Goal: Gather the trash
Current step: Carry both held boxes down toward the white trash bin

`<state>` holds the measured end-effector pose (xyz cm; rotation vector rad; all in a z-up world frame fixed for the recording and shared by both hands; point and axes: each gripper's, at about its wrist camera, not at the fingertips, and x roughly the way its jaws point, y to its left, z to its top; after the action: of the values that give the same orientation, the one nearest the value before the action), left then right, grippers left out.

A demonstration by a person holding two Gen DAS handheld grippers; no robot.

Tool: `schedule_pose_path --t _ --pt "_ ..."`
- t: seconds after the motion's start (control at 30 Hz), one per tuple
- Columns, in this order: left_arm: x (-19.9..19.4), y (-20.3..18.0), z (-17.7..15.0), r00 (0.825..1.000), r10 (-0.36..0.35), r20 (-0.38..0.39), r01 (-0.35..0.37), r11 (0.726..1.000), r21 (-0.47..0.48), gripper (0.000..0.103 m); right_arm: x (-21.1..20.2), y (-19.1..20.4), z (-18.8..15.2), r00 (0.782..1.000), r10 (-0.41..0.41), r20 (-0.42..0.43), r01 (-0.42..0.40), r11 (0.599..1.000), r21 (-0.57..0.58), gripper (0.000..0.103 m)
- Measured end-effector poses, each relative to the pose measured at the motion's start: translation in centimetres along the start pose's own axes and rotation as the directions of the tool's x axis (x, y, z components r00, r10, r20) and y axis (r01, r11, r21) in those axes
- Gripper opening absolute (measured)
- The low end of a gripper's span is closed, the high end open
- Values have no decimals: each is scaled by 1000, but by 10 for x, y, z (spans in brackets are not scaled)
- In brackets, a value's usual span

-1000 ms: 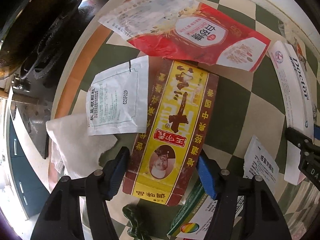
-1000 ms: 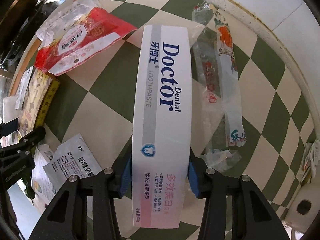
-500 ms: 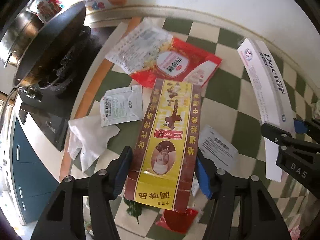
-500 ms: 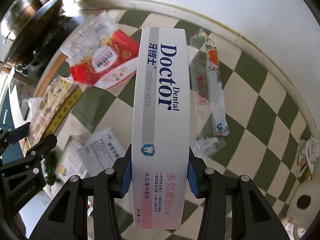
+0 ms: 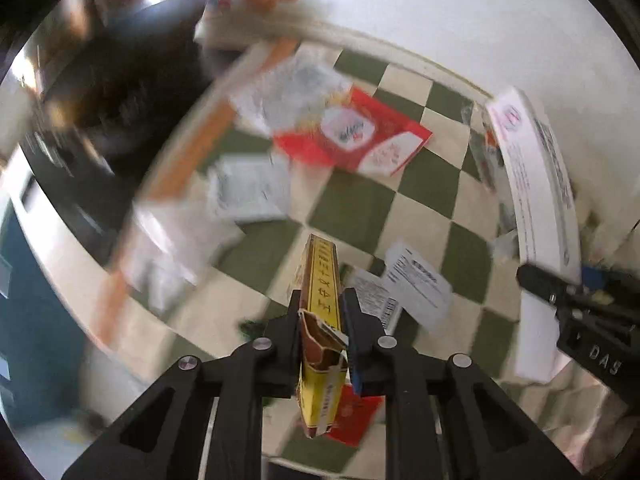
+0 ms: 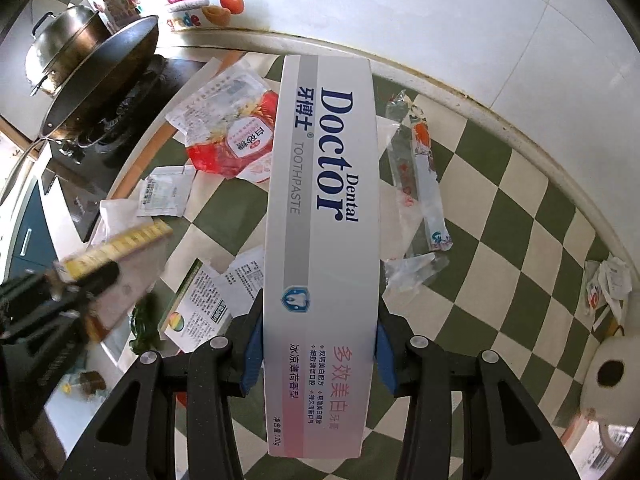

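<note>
Up above the checkered counter (image 6: pixel 500 216), both grippers held cartons. From its own camera, the left gripper (image 5: pixel 320 320) had its jaws narrow and closing on the yellow-and-brown carton (image 5: pixel 322 300), which stood edge-on between the pads and looked squashed flat; the rest of that picture was smeared by motion. The right wrist view showed the same carton (image 6: pixel 120 240) from the side, blurred, at the left edge and lifted clear of the litter below.

The right gripper (image 6: pixel 318 346) clamped the white toothpaste box (image 6: pixel 320 240) at about half width, its blue pads (image 6: pixel 254 344) pressing both long sides. The left view caught that box (image 5: pixel 536 200) only as a pale curved strip at the far right, with the other gripper's black frame beneath it.

Only the right view gave the litter sharply: a red-and-white bag (image 6: pixel 236 144), a small white sachet (image 6: pixel 162 196), a printed leaflet (image 6: pixel 244 276), a long clear wrapper (image 6: pixel 420 176), and crumpled packets (image 6: pixel 608 284) near the far right. It also showed a dark wok (image 6: pixel 100 76) on the stove and a paper roll (image 6: pixel 610 372) at lower right, neither readable in the left view.
</note>
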<state>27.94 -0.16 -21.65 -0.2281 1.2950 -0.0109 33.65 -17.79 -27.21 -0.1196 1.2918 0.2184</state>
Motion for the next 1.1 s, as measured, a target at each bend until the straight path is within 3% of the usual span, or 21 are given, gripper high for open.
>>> schedule_pose_path --t 0.1,0.17,0.27,0.4,0.43,0.6,0.8,0.9,0.97,1.1 --pt "21 32 -4 989 -123 -76 117 989 -90 29 6 1 -6 1000 -24 -1 24 999 32 48" --pt "43 58 -6 959 -239 -151 209 959 -190 32 9 -2 -10 1000 -14 -11 15 997 78 48" --pt "61 69 -7 946 -256 -197 209 950 -231 33 14 -1 -14 1000 -9 -22 11 995 98 48" --pt "60 66 -7 966 -200 -166 167 967 -194 32 22 -2 -16 999 -9 -32 12 993 115 48" --pt "53 63 -8 976 -170 -135 146 974 -173 18 23 -2 -15 999 -9 -32 12 993 121 48" --pt "19 57 -8 993 -104 -57 98 991 -87 18 11 7 -10 1000 2 -12 0 993 117 48" --pt "-48 111 -25 996 -8 87 22 987 -162 18 -19 66 -14 996 90 17 -91 996 25 48" --pt "-79 162 -54 989 63 130 -30 969 -245 19 -27 127 -25 986 165 6 -164 983 -75 48" --pt "-92 208 -83 985 110 129 -63 943 -326 19 -24 176 -36 976 219 -22 -220 964 -148 48" --pt "-92 312 -160 979 195 64 -138 857 -497 19 9 287 -74 943 304 -136 -331 900 -283 48"
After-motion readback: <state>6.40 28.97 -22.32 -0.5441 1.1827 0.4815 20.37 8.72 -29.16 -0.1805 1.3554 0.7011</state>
